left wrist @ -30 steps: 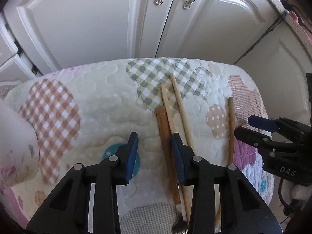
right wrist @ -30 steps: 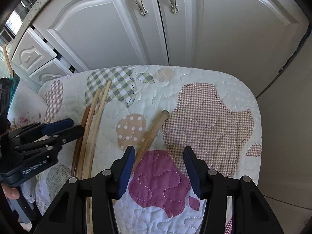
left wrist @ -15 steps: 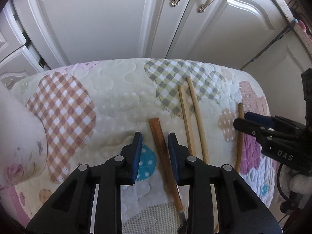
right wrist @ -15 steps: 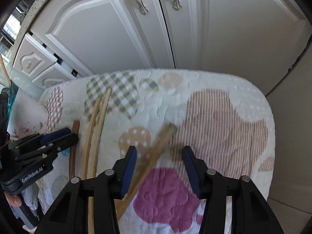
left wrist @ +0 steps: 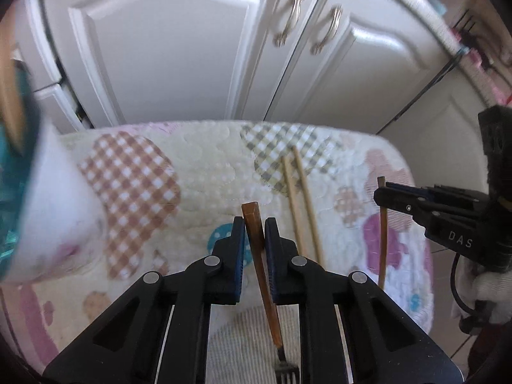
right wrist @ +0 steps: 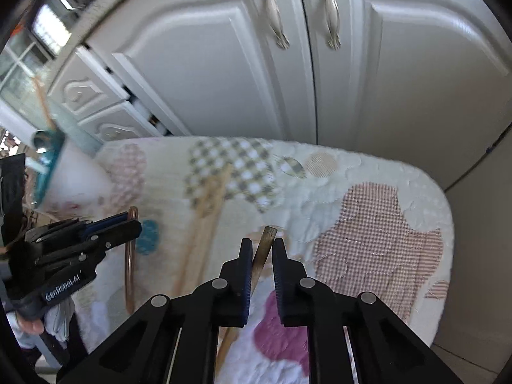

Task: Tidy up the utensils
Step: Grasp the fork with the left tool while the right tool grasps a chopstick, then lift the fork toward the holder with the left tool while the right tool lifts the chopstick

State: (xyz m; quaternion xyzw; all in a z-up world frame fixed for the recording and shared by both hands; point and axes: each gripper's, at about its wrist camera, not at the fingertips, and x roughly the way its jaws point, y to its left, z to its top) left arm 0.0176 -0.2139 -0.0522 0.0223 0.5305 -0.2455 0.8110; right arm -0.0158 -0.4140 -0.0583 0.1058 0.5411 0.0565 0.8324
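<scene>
Two pinches: left claw (left wrist: 255, 228) on fork handle (left wrist: 256, 243), right claw (right wrist: 259, 251) on wooden stick (right wrist: 263, 252) — thin, tip-end holds; either could swivel or slip out.

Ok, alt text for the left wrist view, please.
The left gripper is closed around a brown-handled fork above a patchwork quilt. Two chopsticks lie right of it; the right gripper grips another stick.

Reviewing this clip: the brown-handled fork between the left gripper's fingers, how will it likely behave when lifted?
The fork looks stiff, so it likely won't droop. The left gripper holds near the handle's end, so the tines may swing down. Its glossy handle could slip.
</scene>
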